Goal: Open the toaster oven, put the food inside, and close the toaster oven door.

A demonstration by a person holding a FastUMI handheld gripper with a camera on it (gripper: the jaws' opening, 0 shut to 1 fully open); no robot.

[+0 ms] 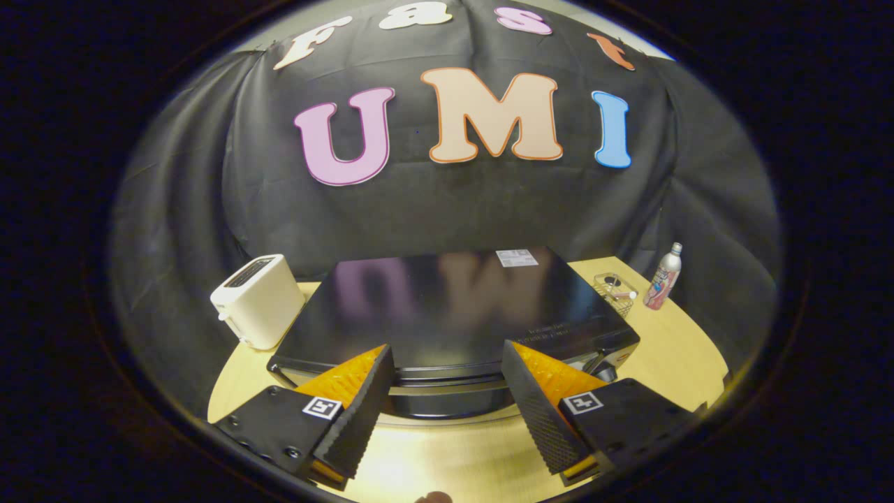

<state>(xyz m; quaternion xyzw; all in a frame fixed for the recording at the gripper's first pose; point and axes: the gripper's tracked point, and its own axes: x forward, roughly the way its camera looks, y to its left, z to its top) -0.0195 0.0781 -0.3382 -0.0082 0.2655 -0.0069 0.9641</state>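
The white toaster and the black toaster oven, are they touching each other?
Cannot tell. In the gripper view the white toaster stands right beside the toaster oven, their edges overlapping, so no contact or gap shows plainly. The open gripper holds nothing.

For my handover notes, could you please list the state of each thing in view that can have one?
Glossy black toaster oven: door closed, just ahead of the fingers.
Hand-held gripper: open, holding nothing.
White pop-up toaster: upright, slots empty.
Silver bottle with pink label: upright, capped.
Clear wire basket: holds a small item.
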